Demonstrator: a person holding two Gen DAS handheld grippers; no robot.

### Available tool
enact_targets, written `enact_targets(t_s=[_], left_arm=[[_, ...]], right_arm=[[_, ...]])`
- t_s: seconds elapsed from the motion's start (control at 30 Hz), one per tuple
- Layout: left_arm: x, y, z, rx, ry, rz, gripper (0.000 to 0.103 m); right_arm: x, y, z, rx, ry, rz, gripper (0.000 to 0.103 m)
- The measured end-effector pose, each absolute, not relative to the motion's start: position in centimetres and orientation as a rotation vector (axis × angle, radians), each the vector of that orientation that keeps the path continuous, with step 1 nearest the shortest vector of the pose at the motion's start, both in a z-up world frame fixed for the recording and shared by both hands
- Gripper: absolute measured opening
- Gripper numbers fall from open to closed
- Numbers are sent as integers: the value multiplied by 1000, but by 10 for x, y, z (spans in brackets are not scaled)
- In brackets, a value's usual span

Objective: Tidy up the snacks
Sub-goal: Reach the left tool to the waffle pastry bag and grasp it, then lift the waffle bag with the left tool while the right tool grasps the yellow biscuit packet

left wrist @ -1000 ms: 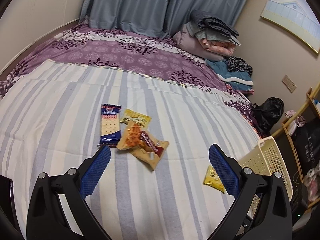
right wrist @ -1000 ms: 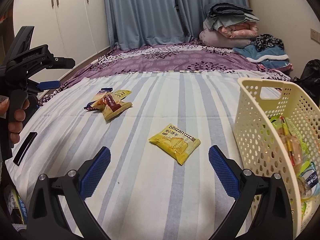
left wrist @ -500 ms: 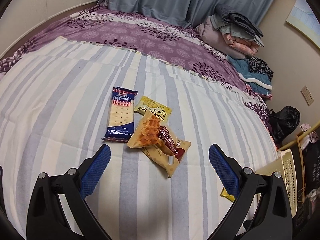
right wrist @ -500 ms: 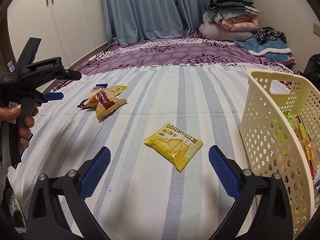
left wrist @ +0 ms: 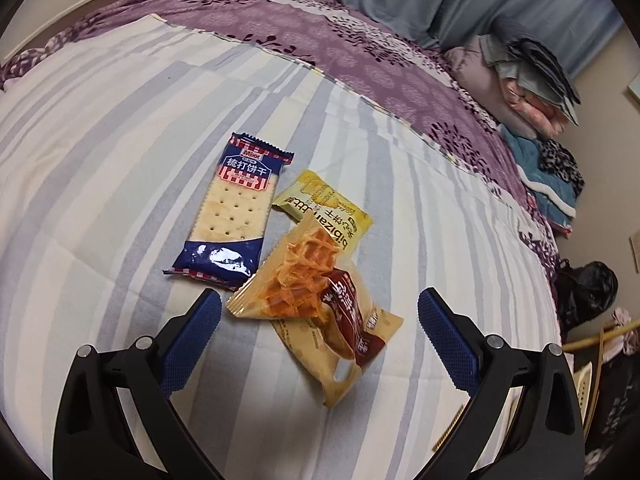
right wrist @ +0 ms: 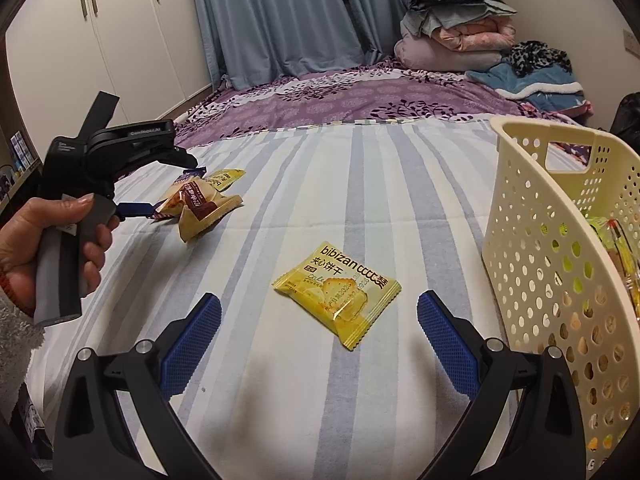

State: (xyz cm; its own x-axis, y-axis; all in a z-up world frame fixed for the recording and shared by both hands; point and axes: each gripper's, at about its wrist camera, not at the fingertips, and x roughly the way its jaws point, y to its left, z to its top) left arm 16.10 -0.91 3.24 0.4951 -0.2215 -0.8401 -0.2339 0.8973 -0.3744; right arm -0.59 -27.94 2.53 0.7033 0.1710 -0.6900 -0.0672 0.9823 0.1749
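Left gripper [left wrist: 319, 322] jaws spread wide, right gripper [right wrist: 319, 322] jaws likewise, hand [right wrist: 48, 240] gripping handle

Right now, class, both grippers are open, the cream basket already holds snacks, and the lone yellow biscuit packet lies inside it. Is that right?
Not quite. The lone yellow biscuit packet lies on the striped sheet beside the cream basket, as the right wrist view shows. The right gripper and left gripper are open, and the basket holds snacks.

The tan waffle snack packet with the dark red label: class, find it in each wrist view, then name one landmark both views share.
Left wrist view: the tan waffle snack packet lies low centre, just ahead of the open left gripper.
Right wrist view: it lies at middle left, beside that gripper.
Shared landmark: the folded bedding pile by the blue curtains.
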Motion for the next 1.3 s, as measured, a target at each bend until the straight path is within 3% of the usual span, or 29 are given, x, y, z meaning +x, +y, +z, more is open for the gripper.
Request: enact_targets(t_s=[0.43,1.3], left_arm=[[186,-33,6,-311,1086,139,100],[112,23,9,-161,1035,4,100]], right_arm=[[-3,-284,19,165,789,136,98],[-12,-265,16,142,823,150,98]])
